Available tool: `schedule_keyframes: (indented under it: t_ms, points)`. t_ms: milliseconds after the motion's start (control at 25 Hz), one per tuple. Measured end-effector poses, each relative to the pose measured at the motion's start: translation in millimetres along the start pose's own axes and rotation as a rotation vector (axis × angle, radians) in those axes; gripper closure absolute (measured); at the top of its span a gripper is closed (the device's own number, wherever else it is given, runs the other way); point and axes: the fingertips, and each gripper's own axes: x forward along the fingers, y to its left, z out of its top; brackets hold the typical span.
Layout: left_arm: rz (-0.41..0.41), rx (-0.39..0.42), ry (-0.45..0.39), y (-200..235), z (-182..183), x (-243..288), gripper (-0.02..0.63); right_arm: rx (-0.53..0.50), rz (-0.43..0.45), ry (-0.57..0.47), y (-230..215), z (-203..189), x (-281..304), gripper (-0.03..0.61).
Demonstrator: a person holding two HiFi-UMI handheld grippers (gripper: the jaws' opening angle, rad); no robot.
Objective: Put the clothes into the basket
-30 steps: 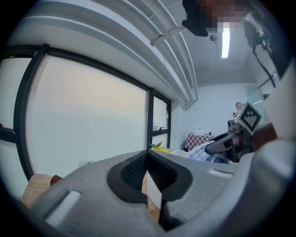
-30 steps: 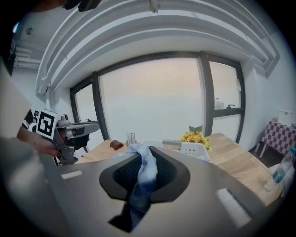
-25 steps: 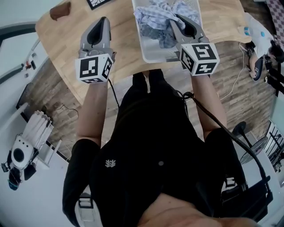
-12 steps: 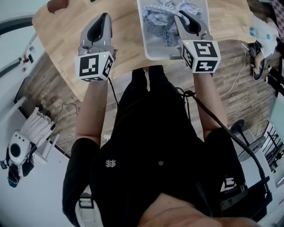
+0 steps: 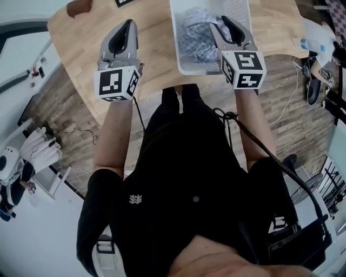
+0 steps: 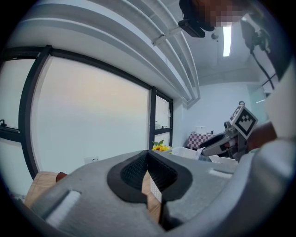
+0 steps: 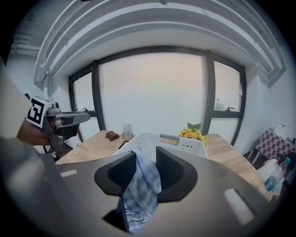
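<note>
A blue-and-white checked cloth [image 5: 195, 32] lies bunched in the white plastic basket [image 5: 175, 38] on the wooden table [image 5: 151, 48]. My right gripper [image 5: 224, 21] hangs over the basket's near right side. Its jaws are opening, and a fold of the checked cloth [image 7: 141, 190] still hangs loosely between them in the right gripper view, with the basket [image 7: 152, 141] just beyond. My left gripper [image 5: 128, 24] hovers over bare table left of the basket. In the left gripper view its pads [image 6: 157, 171] meet with nothing between them.
A brown object [image 5: 81, 6] lies at the table's far left corner. Sunflowers [image 7: 192, 134] stand behind the basket. The table's near edge runs just under both grippers. A bottle [image 5: 311, 40] and cables sit off the right side, over wooden floor.
The cloth that spread above the basket rim has sunk down into the basket. The right gripper stayed above it. The left gripper has barely moved.
</note>
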Motion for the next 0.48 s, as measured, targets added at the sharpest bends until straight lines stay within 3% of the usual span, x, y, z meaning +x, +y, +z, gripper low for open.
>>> schedule_keyframes:
  t_ms: [280,320,480]
  points:
    - [0.018,0.008,-0.033,0.5,19.5,-9.5,0.615,-0.018,0.007,-0.009,1.3,14.7,-11.7,0.435]
    - [0.020,0.009,-0.040,1.3,23.5,-11.3,0.615,-0.019,0.009,-0.005,1.6,17.2,-13.4,0.390]
    - [0.030,0.015,-0.074,4.0,41.0,-14.4,0.615,-0.031,-0.009,-0.039,-2.6,36.9,-22.1,0.379]
